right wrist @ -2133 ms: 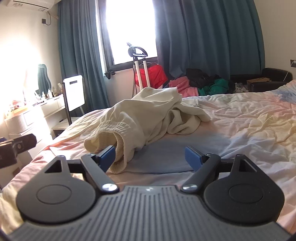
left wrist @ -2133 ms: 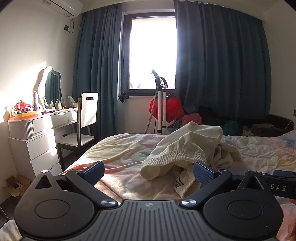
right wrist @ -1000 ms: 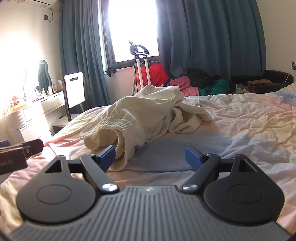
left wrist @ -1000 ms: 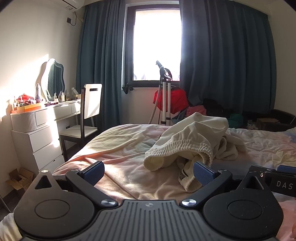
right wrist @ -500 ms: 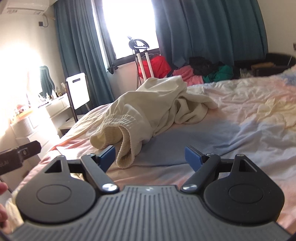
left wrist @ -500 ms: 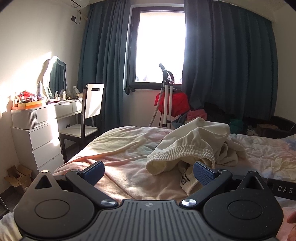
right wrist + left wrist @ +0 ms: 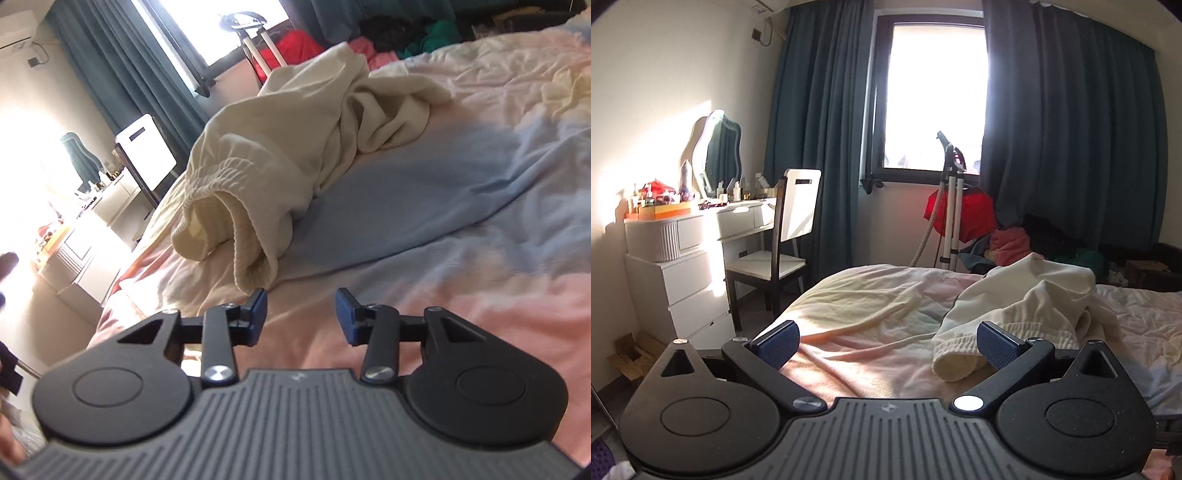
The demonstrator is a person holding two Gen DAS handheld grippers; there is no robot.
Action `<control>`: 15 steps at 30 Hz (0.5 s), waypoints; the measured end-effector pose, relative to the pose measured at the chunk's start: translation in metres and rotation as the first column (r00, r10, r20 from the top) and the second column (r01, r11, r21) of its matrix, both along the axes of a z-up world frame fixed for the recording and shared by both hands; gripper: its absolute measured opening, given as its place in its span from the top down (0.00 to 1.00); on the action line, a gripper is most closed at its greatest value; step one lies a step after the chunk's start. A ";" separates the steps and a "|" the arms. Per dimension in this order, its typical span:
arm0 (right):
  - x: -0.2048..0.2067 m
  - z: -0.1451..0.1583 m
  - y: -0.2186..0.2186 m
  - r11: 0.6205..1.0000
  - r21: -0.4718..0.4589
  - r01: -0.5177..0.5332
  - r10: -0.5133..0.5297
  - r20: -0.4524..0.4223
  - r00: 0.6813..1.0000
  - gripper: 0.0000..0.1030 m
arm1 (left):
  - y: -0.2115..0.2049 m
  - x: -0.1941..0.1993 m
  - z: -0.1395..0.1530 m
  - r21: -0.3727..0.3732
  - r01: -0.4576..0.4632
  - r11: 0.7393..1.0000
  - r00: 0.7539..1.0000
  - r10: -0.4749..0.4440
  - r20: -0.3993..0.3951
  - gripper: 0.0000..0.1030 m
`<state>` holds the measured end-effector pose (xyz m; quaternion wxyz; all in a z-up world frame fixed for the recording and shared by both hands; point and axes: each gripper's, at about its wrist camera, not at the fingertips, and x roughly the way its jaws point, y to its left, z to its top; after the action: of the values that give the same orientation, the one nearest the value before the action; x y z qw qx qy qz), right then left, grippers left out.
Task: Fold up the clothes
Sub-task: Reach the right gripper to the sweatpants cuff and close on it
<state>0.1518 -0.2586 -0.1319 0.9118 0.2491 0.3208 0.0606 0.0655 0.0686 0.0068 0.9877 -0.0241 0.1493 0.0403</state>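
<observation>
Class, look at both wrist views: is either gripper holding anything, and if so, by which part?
Nothing is held. The left gripper is open over the bed; the right gripper is closing on empty air, short of the cream garment.

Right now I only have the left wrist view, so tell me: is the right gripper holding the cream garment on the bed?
Observer: No. The right gripper has only sheet between its jaws, which are closing. The cream garment lies ahead of them, not between them.
Operator: Which part of it is nearest?
Observer: The elastic waistband. Its drooping end hangs just past the tip of the jaw on the picture's left; I can't tell whether it touches.
Operator: And what is beside the garment on that side?
Observer: A wrinkled pale blue stretch of sheet with nothing lying on it.
</observation>
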 end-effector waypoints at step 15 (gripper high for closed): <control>0.088 -0.044 0.044 0.999 -0.033 0.009 -0.007 0.060 0.998 0.74 | 0.027 0.061 -0.053 -0.077 -0.027 0.997 0.998 0.023 -0.055 0.00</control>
<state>0.2395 -0.2144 -0.1758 0.9252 0.2333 0.2933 0.0590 0.1267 0.0954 -0.0463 0.9810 -0.0634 0.1772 0.0475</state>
